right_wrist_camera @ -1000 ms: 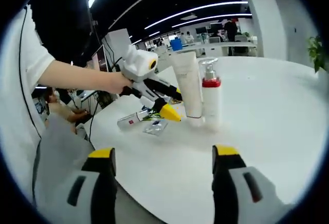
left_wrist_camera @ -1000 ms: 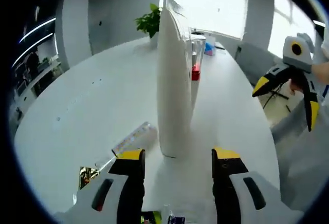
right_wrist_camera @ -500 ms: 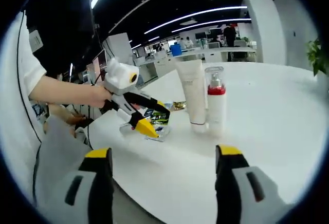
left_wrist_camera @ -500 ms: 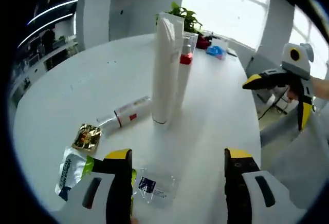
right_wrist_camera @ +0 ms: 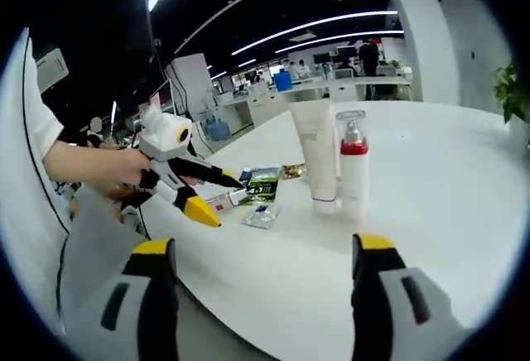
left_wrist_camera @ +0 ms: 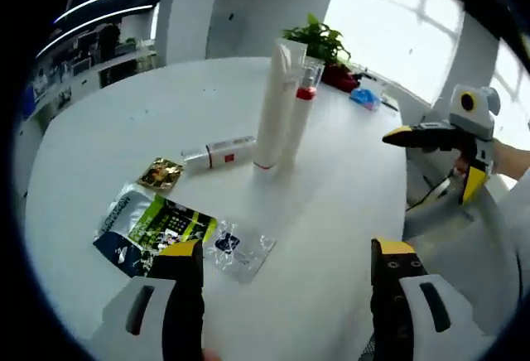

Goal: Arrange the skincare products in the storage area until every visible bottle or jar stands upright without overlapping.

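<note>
A tall white tube (left_wrist_camera: 276, 104) stands upright on the white round table (left_wrist_camera: 124, 129), touching a clear pump bottle with a red collar (left_wrist_camera: 300, 113). To their left a small white bottle (left_wrist_camera: 222, 152) lies on its side. My left gripper (left_wrist_camera: 286, 286) is open and empty, well back from the tube, near the table edge. My right gripper (left_wrist_camera: 431, 162) hovers open off the table's right side. In the right gripper view the tube (right_wrist_camera: 317, 158) and pump bottle (right_wrist_camera: 354, 166) stand ahead, the left gripper (right_wrist_camera: 219, 198) is at their left, and my right gripper (right_wrist_camera: 265, 291) is open.
Flat sachets lie near the lying bottle: a gold one (left_wrist_camera: 161, 173), a green-and-black packet (left_wrist_camera: 153, 227) and a clear one (left_wrist_camera: 238, 247). A potted plant (left_wrist_camera: 319, 42) and a blue item (left_wrist_camera: 364, 96) sit at the table's far side. A person's hand and sleeve (right_wrist_camera: 74, 162) hold the left gripper.
My left gripper has drawn back and away from the white tube, which stays standing; the sachets have come into its view. The right gripper has barely moved.
</note>
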A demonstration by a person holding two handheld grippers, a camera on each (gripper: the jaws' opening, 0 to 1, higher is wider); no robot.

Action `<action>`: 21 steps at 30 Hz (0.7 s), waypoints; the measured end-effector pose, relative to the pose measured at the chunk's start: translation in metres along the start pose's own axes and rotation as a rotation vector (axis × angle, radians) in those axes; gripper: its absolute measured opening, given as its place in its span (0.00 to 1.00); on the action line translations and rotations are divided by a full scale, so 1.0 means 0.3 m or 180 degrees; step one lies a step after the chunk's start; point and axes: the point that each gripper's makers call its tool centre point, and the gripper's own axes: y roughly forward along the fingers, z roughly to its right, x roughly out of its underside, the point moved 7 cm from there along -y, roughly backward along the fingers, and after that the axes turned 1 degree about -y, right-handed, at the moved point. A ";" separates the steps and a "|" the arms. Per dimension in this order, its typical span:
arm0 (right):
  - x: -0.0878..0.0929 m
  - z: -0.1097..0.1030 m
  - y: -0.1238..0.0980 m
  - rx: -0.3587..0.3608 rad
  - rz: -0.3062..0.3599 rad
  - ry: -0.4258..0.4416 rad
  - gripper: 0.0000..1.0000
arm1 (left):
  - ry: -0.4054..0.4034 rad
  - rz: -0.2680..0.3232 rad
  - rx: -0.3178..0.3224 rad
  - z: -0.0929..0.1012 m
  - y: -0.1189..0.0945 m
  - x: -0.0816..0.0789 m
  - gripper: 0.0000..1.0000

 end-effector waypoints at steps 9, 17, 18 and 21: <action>-0.016 -0.023 -0.018 0.0001 0.0061 -0.0010 0.95 | -0.0117 0.0205 -0.0190 0.046 -0.096 0.030 0.88; 0.004 -0.038 -0.043 0.0126 -0.0067 -0.0119 1.00 | -0.0145 0.0315 -0.0301 0.102 -0.162 0.065 0.93; 0.005 -0.040 -0.044 0.0126 -0.0072 -0.0118 1.00 | -0.0148 0.0313 -0.0307 0.106 -0.167 0.069 0.94; 0.006 -0.054 -0.052 0.0119 -0.0070 -0.0118 1.00 | -0.0164 0.0333 -0.0366 0.113 -0.193 0.085 0.95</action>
